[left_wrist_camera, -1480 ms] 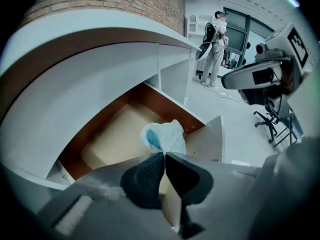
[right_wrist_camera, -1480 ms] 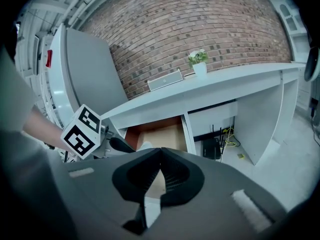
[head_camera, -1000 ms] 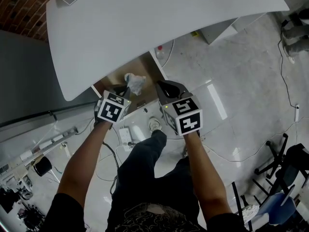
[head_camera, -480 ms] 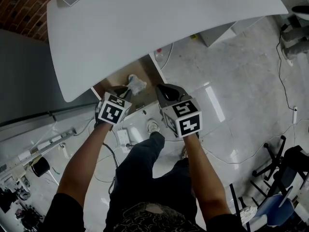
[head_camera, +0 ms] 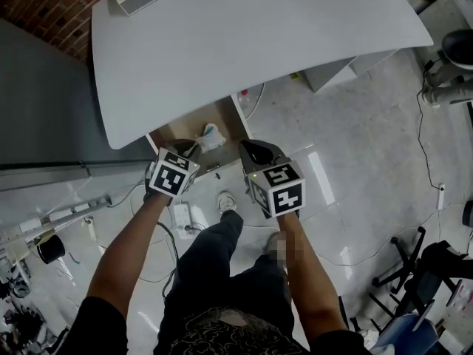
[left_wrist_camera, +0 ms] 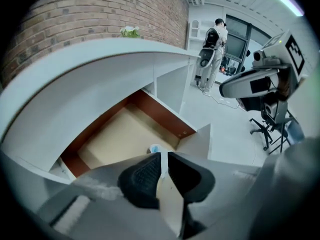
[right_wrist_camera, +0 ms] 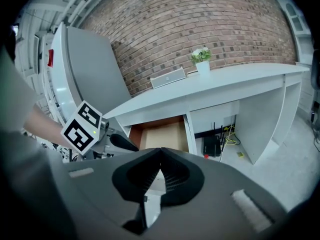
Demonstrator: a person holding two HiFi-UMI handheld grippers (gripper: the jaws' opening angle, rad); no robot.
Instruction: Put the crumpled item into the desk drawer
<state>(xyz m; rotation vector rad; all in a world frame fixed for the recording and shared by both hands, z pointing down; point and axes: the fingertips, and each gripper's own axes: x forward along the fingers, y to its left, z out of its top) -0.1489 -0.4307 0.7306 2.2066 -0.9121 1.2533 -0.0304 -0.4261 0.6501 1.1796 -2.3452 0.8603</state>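
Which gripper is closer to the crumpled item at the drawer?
Left. The left gripper is clamped on the crumpled item, holding it in the open drawer. The right gripper is shut and empty, by the drawer's front right corner, apart from the item.

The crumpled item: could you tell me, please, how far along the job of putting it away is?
Done: the drawer stands open. In hand: the left tool is shut on an edge of the crumpled item, holding it over the drawer's inside. Left: letting go. The right tool is shut and empty.
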